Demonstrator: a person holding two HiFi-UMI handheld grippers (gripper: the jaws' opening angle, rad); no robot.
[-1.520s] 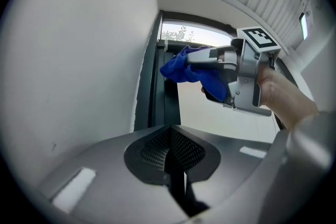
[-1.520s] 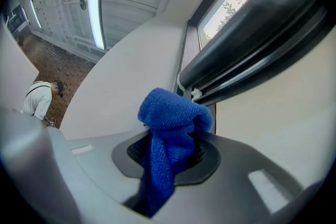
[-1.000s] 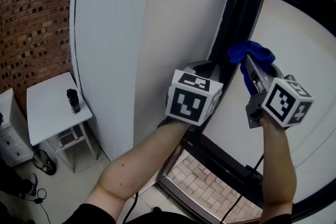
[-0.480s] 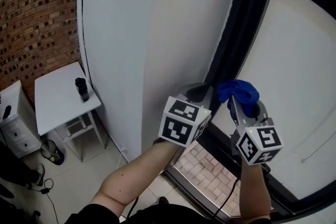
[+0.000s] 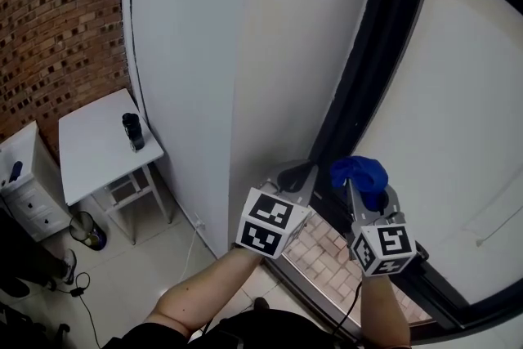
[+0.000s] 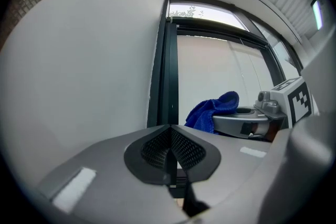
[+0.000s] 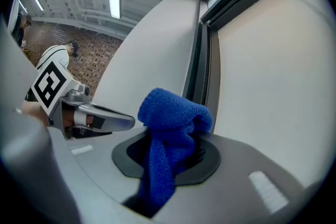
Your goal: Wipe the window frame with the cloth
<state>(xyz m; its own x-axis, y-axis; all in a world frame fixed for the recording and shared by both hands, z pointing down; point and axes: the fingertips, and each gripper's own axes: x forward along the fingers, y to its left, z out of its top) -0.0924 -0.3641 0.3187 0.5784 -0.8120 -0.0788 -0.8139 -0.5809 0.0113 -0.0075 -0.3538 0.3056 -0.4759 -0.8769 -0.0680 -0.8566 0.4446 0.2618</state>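
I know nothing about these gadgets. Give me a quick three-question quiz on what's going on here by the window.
1. What does the right hand-held gripper hold?
A) a sponge
B) a blue cloth
C) nothing

2. True or false: the left hand-held gripper has its jaws wide apart.

3. Fill the gap: a dark bottle stands on the small white ____.

Key:
1. B. The jaws are shut on the cloth.
2. False. Its jaws are together, with nothing between them.
3. table
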